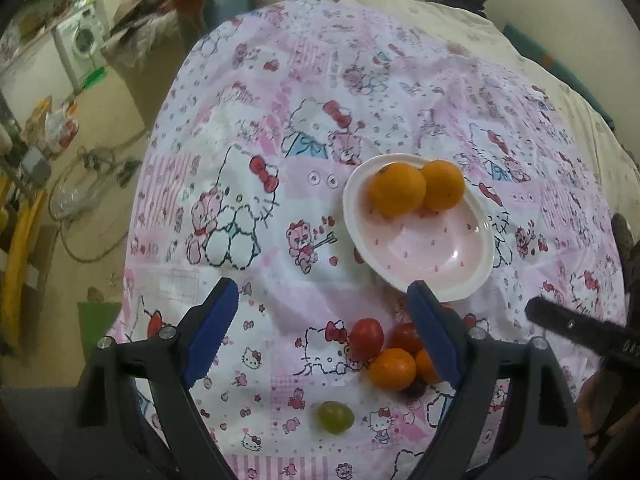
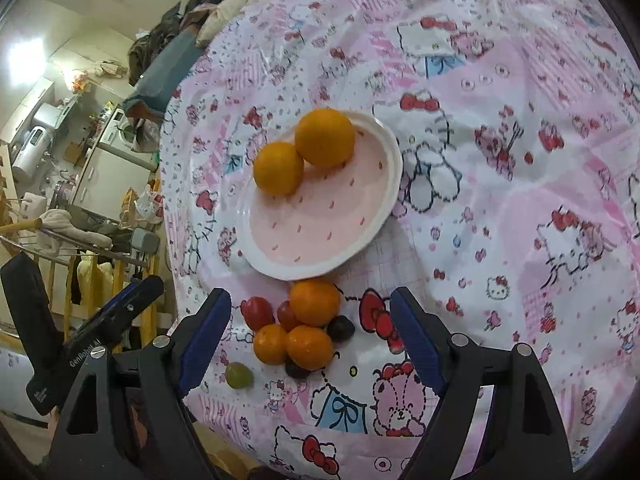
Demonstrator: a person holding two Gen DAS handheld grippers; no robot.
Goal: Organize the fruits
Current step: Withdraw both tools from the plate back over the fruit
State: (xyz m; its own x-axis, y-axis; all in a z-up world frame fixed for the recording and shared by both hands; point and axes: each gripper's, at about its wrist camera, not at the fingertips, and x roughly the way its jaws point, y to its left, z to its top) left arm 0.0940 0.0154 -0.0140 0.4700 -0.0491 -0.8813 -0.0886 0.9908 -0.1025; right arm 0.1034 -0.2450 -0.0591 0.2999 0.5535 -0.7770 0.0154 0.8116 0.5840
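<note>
A pink plate with a white rim (image 1: 436,248) (image 2: 320,224) lies on the cartoon-cat bedspread and holds two large oranges (image 1: 397,189) (image 2: 325,137). Just in front of the plate lies a loose heap of small oranges (image 1: 392,369) (image 2: 310,347), cherry tomatoes (image 1: 366,338) (image 2: 257,313) and dark grapes (image 2: 341,328). A green grape (image 1: 335,417) (image 2: 239,375) lies apart from it. My left gripper (image 1: 322,286) is open over the bedspread, with the heap by its right finger. My right gripper (image 2: 310,293) is open above the heap. Neither grips anything.
The bedspread (image 1: 280,100) drops off at its left edge to a cluttered floor with a washing machine (image 1: 82,46) and cables. Pillows and clothes lie at the far end. The other gripper shows at the right edge (image 1: 576,330) and lower left (image 2: 132,300).
</note>
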